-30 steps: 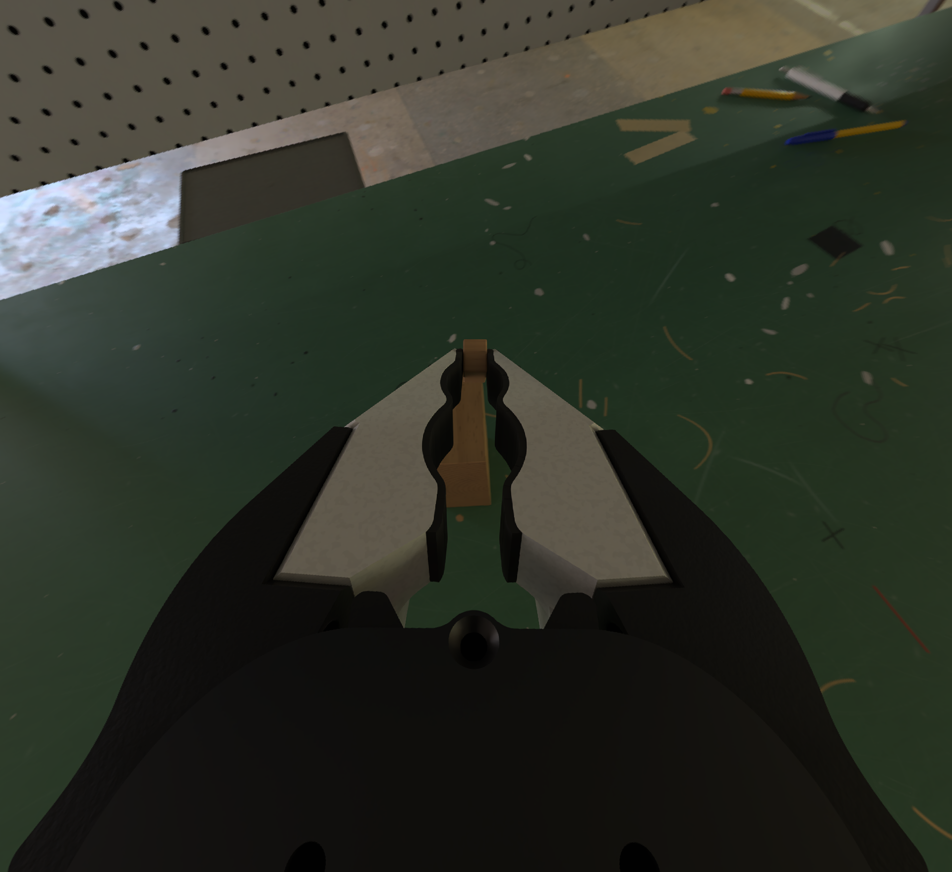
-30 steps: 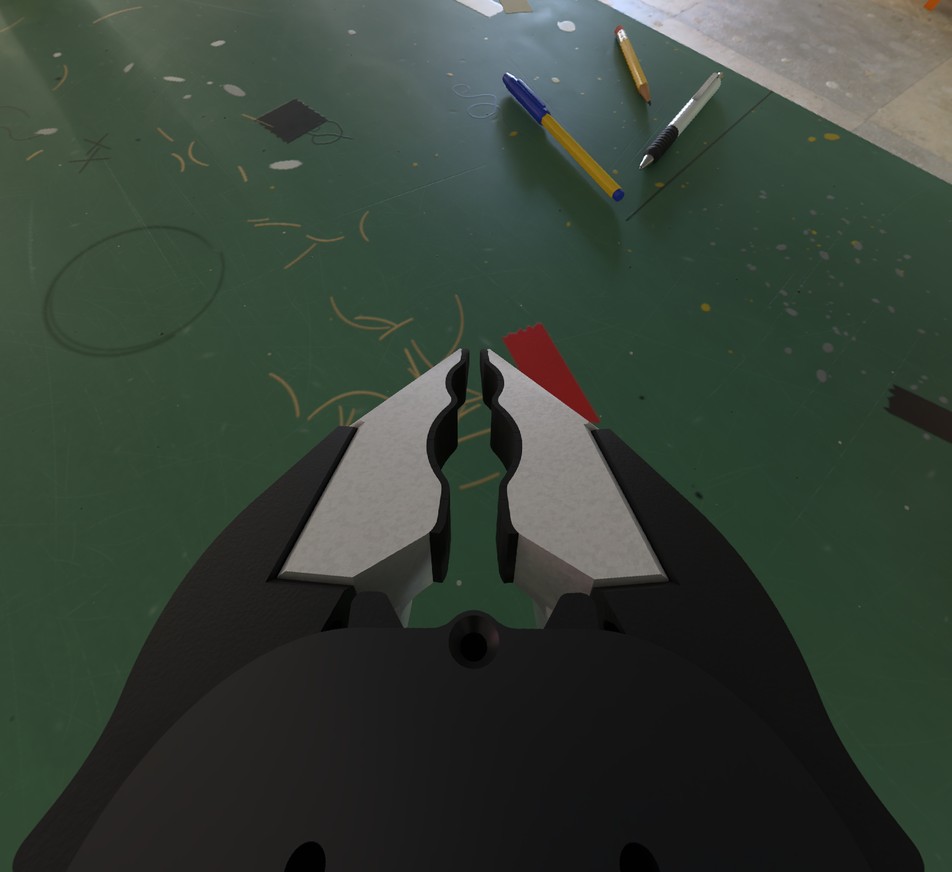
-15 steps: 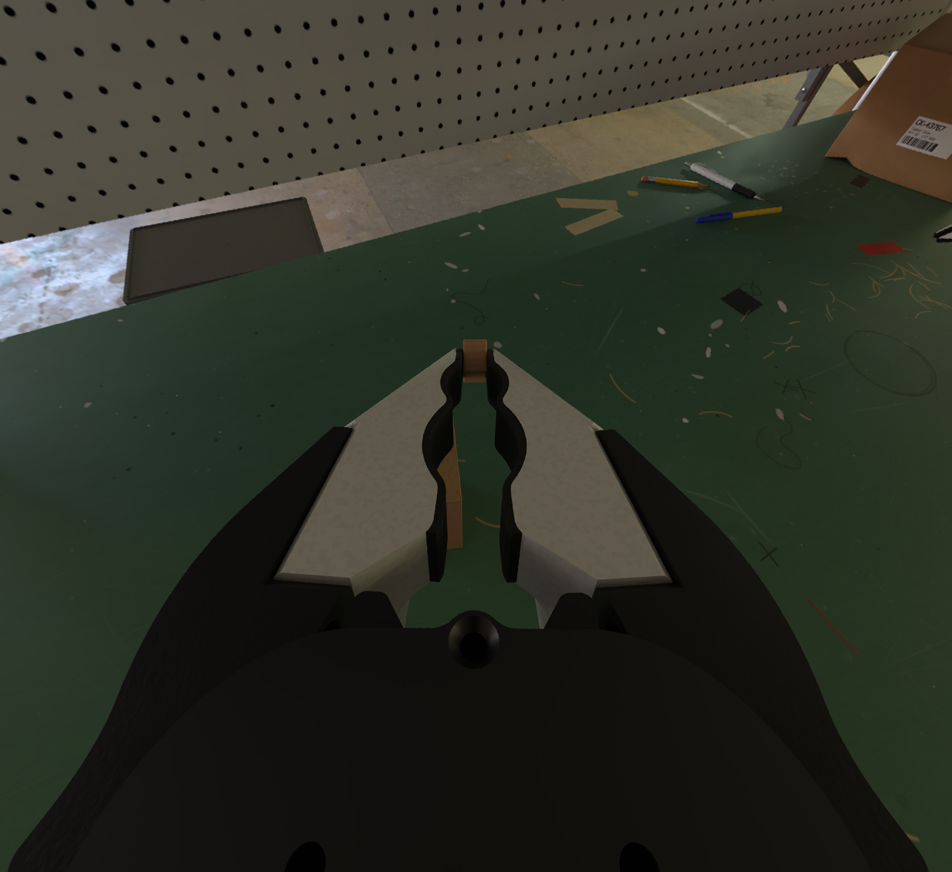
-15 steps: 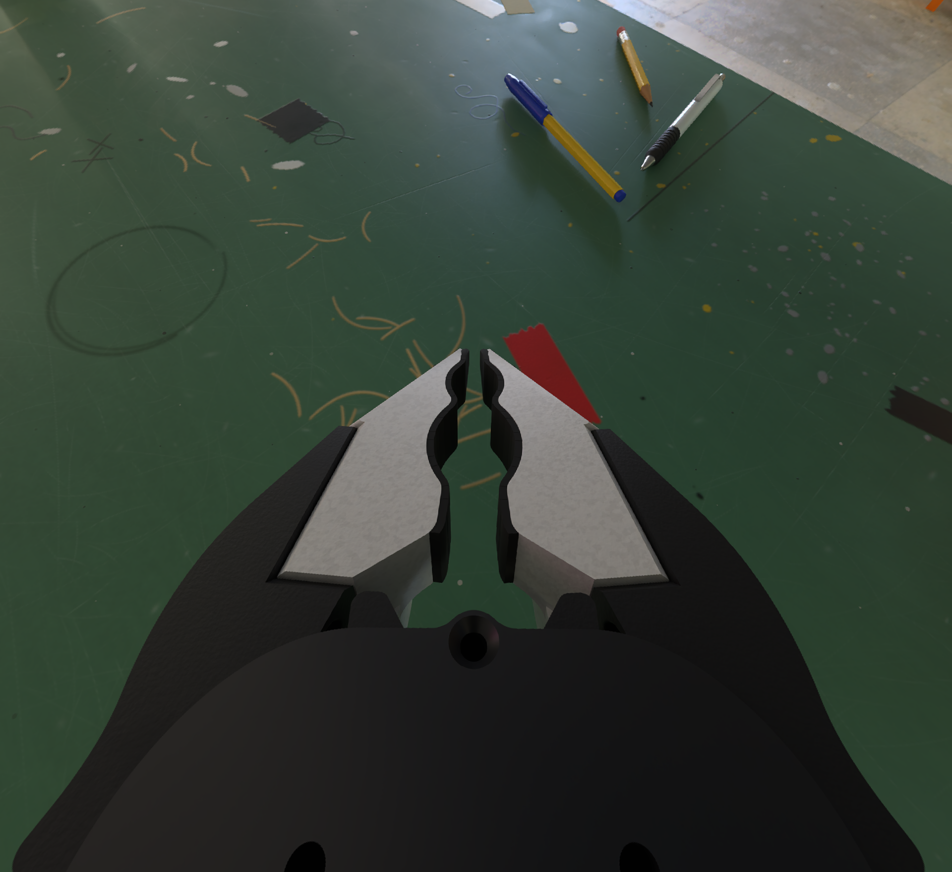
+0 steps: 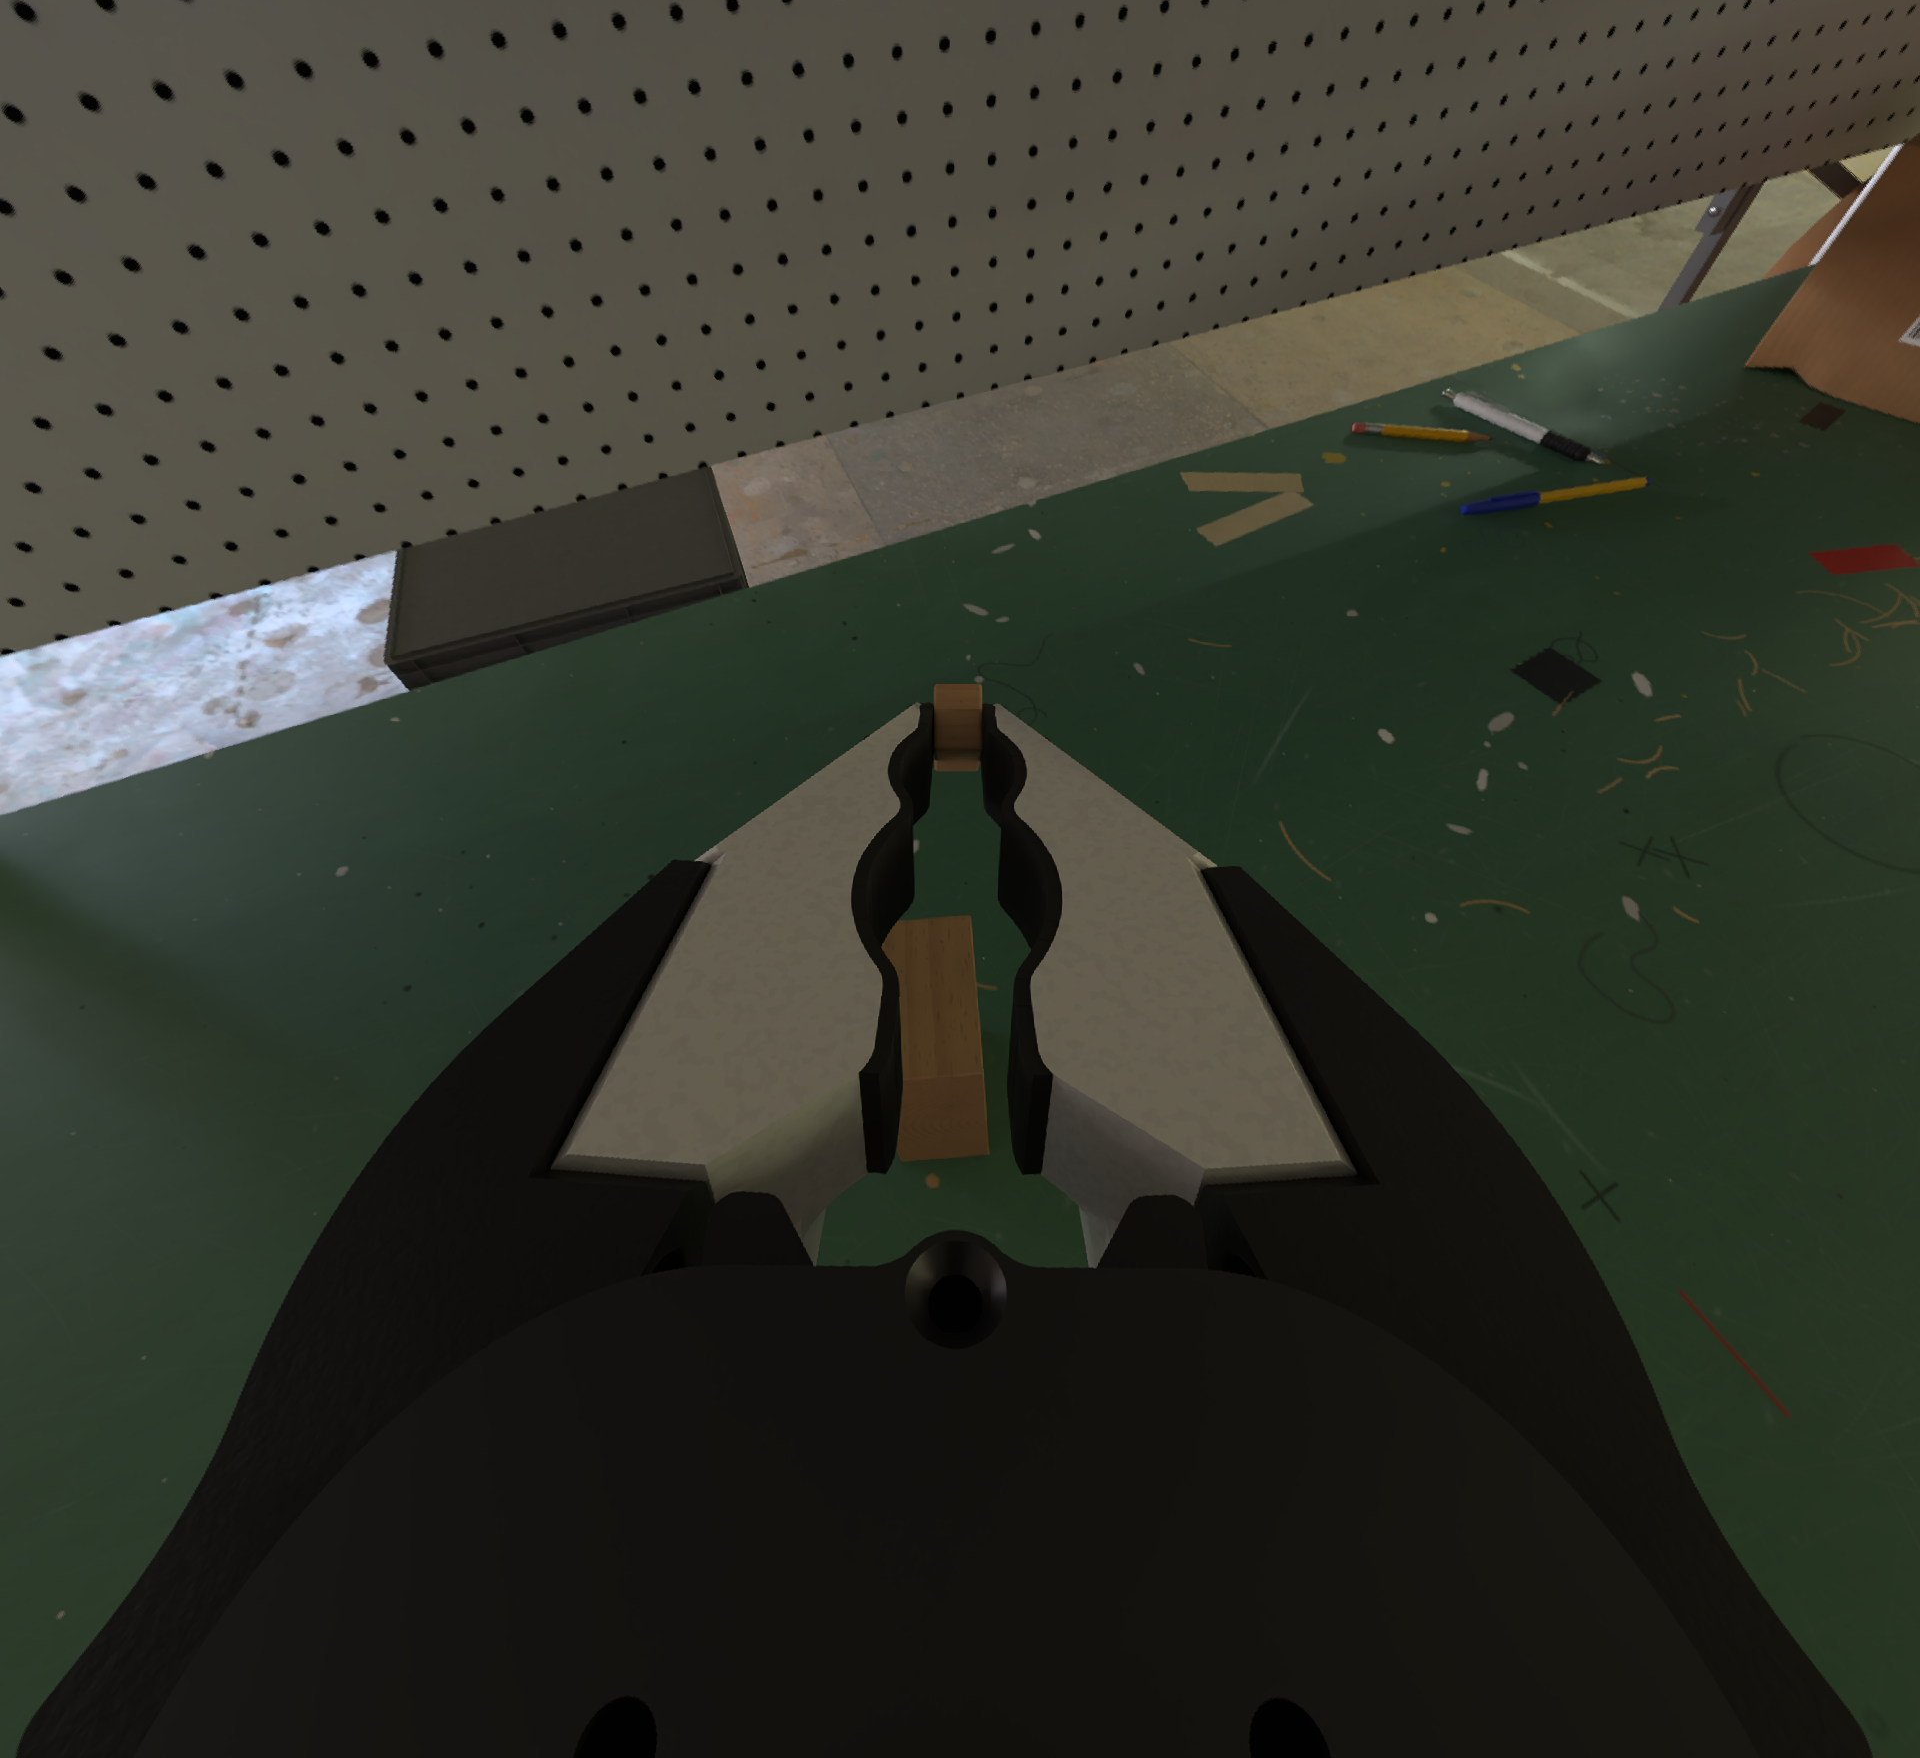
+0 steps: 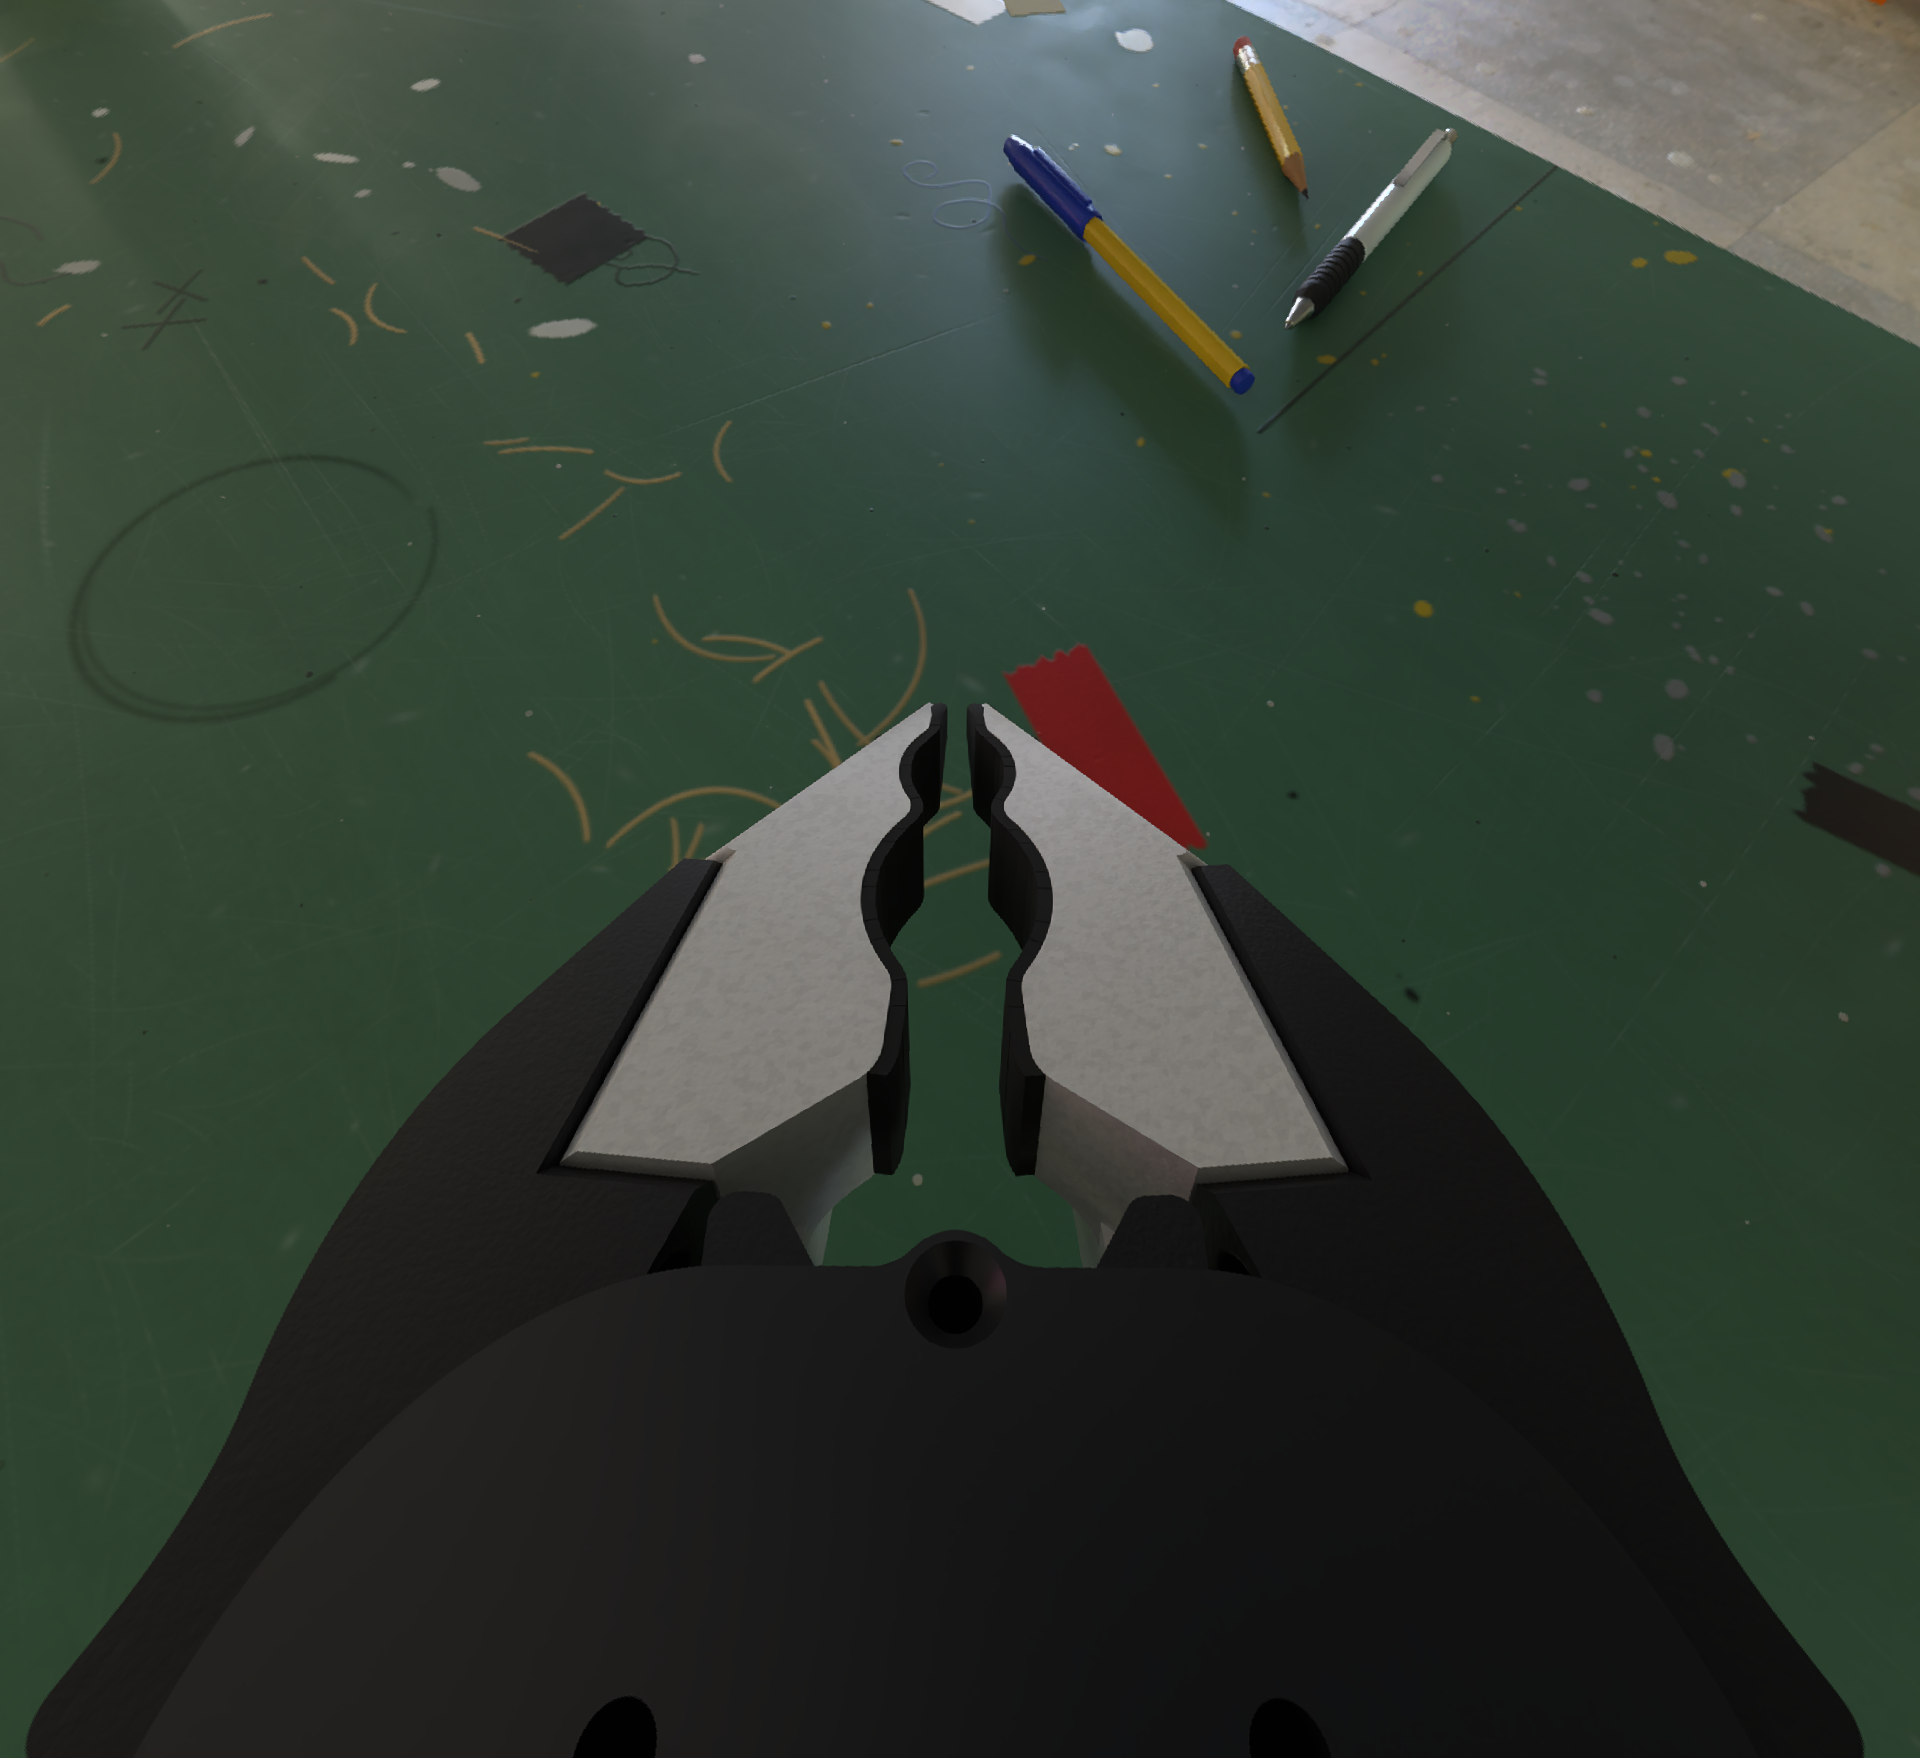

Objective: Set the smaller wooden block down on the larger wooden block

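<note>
In the left wrist view my left gripper (image 5: 957, 721) is shut on the smaller wooden block (image 5: 957, 723), pinched between its fingertips and held above the green table (image 5: 312, 929). The larger wooden block (image 5: 940, 1033) lies on the table below, seen through the gap between the fingers, long side running away from me. In the right wrist view my right gripper (image 6: 957, 721) is shut and empty, its fingertips nearly touching, low over the table (image 6: 312, 877). Neither block shows clearly in the right wrist view.
A pegboard wall (image 5: 727, 150) stands behind the table's far edge, with a dark flat case (image 5: 561, 565) below it. A pencil (image 6: 1270, 113), a blue and yellow pen (image 6: 1127, 259) and a silver pen (image 6: 1369, 228) lie ahead of the right gripper. A cardboard box (image 5: 1860, 306) stands far right. Tape pieces and a red patch (image 6: 1101, 742) lie flat.
The left gripper has moved with the smaller block; the larger block now shows more fully between its fingers, nearer their base. The right gripper has not moved.
</note>
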Available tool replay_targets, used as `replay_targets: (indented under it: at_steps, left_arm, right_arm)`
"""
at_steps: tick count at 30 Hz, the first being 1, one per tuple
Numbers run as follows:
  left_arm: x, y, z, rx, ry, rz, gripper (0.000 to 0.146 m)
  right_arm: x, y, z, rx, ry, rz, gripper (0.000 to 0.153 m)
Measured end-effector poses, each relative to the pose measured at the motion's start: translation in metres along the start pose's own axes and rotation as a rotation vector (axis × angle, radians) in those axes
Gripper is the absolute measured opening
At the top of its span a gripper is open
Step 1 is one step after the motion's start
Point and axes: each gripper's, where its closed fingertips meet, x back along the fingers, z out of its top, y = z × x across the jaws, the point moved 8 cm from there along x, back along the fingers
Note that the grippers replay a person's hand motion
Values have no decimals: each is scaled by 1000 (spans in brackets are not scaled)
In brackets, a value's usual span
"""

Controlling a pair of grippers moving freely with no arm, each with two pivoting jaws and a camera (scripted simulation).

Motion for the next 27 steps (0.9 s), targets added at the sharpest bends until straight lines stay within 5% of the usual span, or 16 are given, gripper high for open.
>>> replay_targets:
  at_steps: [16, 27]
  left_arm:
    - [-10, -7, 20, -36, 7, 6, 8]
    - [-45, -9, -38, 15, -192, 4, 8]
  right_arm:
    - [0, 3, -3, 17, 28, -13, 4]
    - [-2, 6, -6, 39, 8, -52, 4]
